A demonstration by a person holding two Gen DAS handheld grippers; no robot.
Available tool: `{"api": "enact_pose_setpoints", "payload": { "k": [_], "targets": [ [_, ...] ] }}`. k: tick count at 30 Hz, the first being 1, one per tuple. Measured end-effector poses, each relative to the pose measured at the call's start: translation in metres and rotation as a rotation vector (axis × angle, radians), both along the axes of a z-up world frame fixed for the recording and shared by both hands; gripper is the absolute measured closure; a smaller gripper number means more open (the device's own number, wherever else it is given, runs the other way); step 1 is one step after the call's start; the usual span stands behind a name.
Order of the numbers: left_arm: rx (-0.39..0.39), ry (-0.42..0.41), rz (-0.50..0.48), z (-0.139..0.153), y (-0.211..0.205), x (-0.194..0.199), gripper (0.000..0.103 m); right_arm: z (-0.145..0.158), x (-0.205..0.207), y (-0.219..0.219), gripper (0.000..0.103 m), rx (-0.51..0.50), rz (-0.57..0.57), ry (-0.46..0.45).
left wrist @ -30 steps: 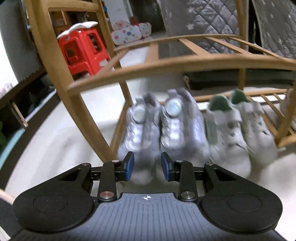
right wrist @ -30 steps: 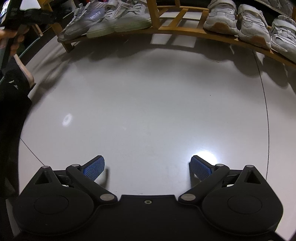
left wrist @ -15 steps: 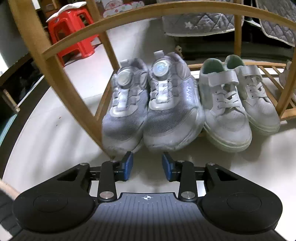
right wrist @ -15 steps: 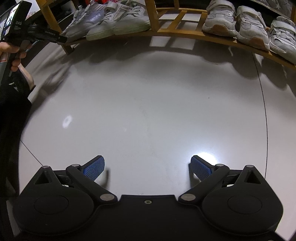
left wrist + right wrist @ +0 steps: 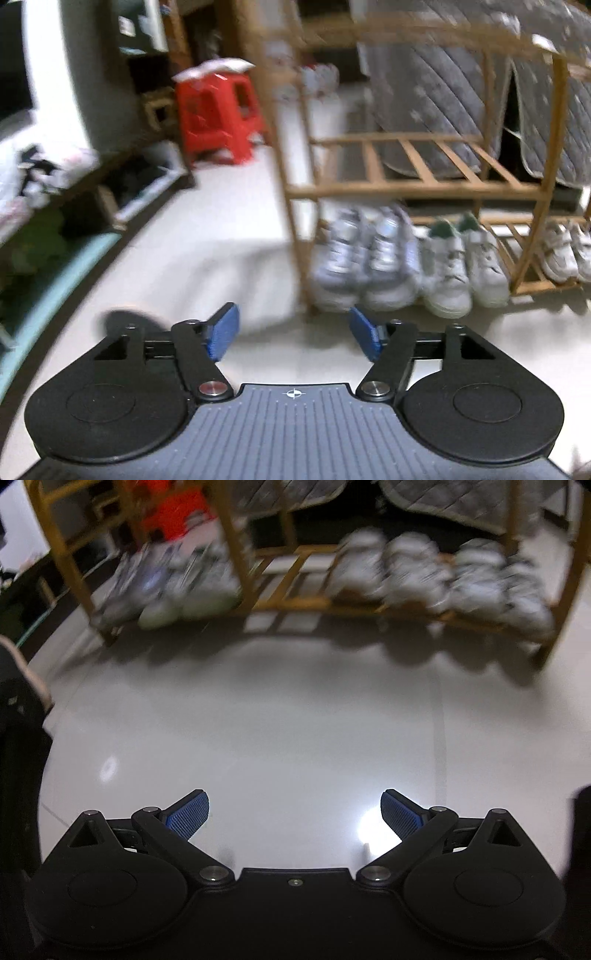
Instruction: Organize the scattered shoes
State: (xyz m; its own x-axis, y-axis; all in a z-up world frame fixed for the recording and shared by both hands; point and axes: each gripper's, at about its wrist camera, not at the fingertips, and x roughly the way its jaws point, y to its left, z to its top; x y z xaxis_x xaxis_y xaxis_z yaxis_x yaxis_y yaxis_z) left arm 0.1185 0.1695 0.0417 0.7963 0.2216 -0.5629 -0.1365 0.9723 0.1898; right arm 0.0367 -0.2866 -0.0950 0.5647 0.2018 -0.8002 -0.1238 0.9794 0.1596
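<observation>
A pair of grey-lilac sneakers (image 5: 364,264) sits at the left end of the wooden shoe rack's (image 5: 413,190) bottom shelf, beside a white pair with green collars (image 5: 463,269). More white shoes (image 5: 563,253) stand past the right post. My left gripper (image 5: 294,332) is open and empty, a short way back from the rack over the floor. In the right wrist view the same rack (image 5: 295,605) is blurred, with the grey pair (image 5: 140,583) at left and several white shoes (image 5: 436,579) at right. My right gripper (image 5: 294,814) is open and empty above bare floor.
A red plastic stool (image 5: 218,118) stands behind the rack on the left. A dark low shelf with clutter (image 5: 74,192) runs along the left wall. Grey quilted fabric (image 5: 443,92) hangs behind the rack. A dark sleeve (image 5: 18,760) edges the right wrist view's left side.
My left gripper has pulled back from the grey sneakers, risen, and opened wider. The right gripper's view has tilted up toward the rack; its fingers stay open.
</observation>
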Motion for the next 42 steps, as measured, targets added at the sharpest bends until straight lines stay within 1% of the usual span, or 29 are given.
{"api": "enact_pose_setpoints", "payload": {
  "k": [3, 5, 6, 9, 12, 18, 19, 21, 23, 25, 27, 30, 32, 33, 36, 38, 42],
  "targets": [
    [0.0, 0.005, 0.064, -0.005, 0.013, -0.045, 0.029, 0.033, -0.016, -0.034, 0.003, -0.03, -0.062, -0.045],
    [0.0, 0.009, 0.106, -0.009, 0.022, -0.075, 0.022, 0.056, -0.028, -0.057, 0.003, -0.052, -0.107, -0.082],
    [0.0, 0.011, 0.128, -0.011, 0.026, -0.089, 0.021, 0.067, -0.035, -0.07, 0.003, -0.048, -0.135, -0.097],
    [0.0, 0.016, 0.191, -0.016, 0.039, -0.134, 0.021, 0.098, -0.057, -0.112, 0.002, -0.029, -0.223, -0.14],
    [0.0, 0.021, 0.255, -0.022, 0.052, -0.179, 0.02, 0.123, -0.079, -0.152, 0.0, -0.077, -0.305, -0.171],
    [0.007, 0.03, 0.379, -0.034, 0.076, -0.266, 0.02, 0.137, -0.125, -0.233, 0.0, -0.193, -0.474, -0.157],
    [0.038, 0.026, 0.381, -0.042, 0.071, -0.273, 0.02, 0.135, -0.131, -0.243, 0.0, -0.214, -0.5, -0.146],
    [0.099, 0.016, 0.386, -0.057, 0.059, -0.285, 0.016, 0.119, -0.142, -0.266, 0.0, -0.248, -0.557, -0.121],
    [0.158, 0.008, 0.389, -0.071, 0.049, -0.296, 0.016, 0.098, -0.152, -0.287, 0.0, -0.242, -0.613, -0.083],
    [0.18, -0.004, 0.377, -0.069, 0.042, -0.302, 0.016, 0.072, -0.162, -0.304, 0.0, -0.22, -0.666, -0.051],
    [0.173, -0.059, 0.381, -0.064, 0.039, -0.31, 0.016, 0.046, -0.172, -0.317, 0.0, -0.205, -0.714, -0.029],
    [0.172, -0.076, 0.404, -0.059, 0.037, -0.313, 0.016, 0.014, -0.186, -0.324, 0.0, -0.193, -0.764, -0.01],
    [0.156, -0.082, 0.408, -0.056, 0.034, -0.316, 0.016, -0.004, -0.196, -0.327, 0.0, -0.184, -0.792, -0.002],
    [0.146, -0.085, 0.411, -0.055, 0.032, -0.317, 0.016, -0.018, -0.202, -0.329, 0.0, -0.181, -0.806, -0.01],
    [0.11, -0.093, 0.412, -0.053, 0.025, -0.324, 0.016, -0.044, -0.212, -0.333, 0.0, -0.176, -0.838, -0.025],
    [0.095, -0.094, 0.404, -0.056, 0.019, -0.333, 0.016, -0.057, -0.216, -0.332, 0.0, -0.186, -0.856, -0.035],
    [0.061, -0.069, 0.416, -0.067, 0.012, -0.348, 0.016, -0.083, -0.224, -0.329, 0.0, -0.197, -0.898, -0.061]
  ]
}}
